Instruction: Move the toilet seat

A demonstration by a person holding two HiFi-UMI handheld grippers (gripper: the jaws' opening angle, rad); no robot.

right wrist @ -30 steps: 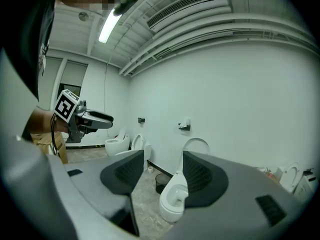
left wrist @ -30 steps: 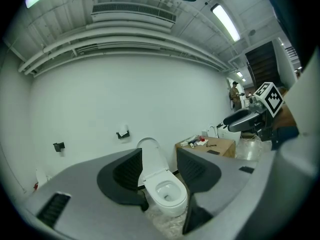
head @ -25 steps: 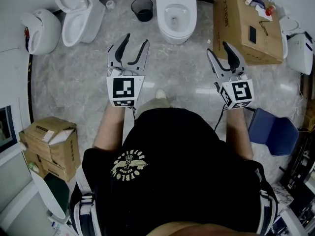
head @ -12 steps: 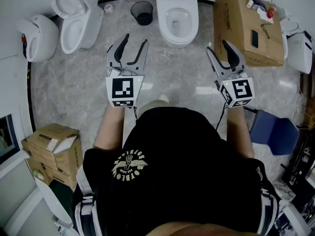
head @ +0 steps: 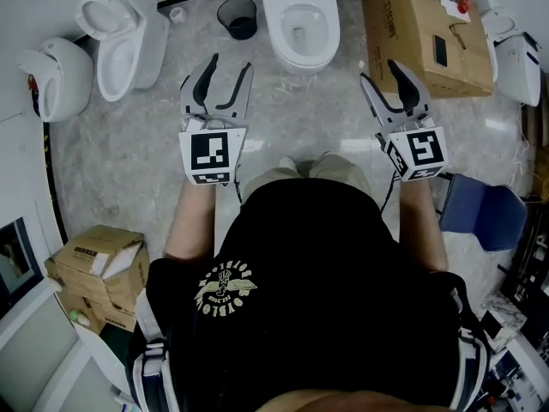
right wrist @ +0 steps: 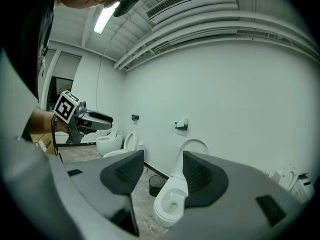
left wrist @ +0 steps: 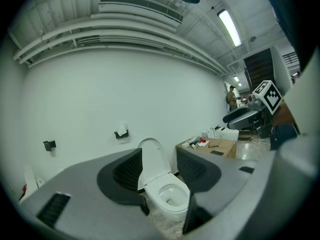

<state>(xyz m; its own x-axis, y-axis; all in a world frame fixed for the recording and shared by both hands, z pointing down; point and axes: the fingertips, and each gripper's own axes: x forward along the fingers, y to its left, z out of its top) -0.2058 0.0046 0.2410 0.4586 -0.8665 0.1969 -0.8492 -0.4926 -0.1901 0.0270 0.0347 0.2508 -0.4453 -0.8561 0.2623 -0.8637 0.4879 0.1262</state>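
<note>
A white toilet stands against the far wall, straight ahead of me. Its seat and lid are raised upright against the wall; the bowl is uncovered. My left gripper is held open above the floor, short and left of the toilet, with nothing between its jaws. My right gripper is also open and empty, short and right of the bowl. In the left gripper view the toilet shows through the gap of the left gripper; the right gripper frames it too.
A black waste bin sits left of the toilet. A large cardboard box with small items stands right of it. Two more white toilets line the left. Cardboard boxes lie at my left, a blue chair at my right.
The person has stepped forward toward the toilet; both grippers moved slightly up in view and stay open. A second shoe now shows below the grippers.
</note>
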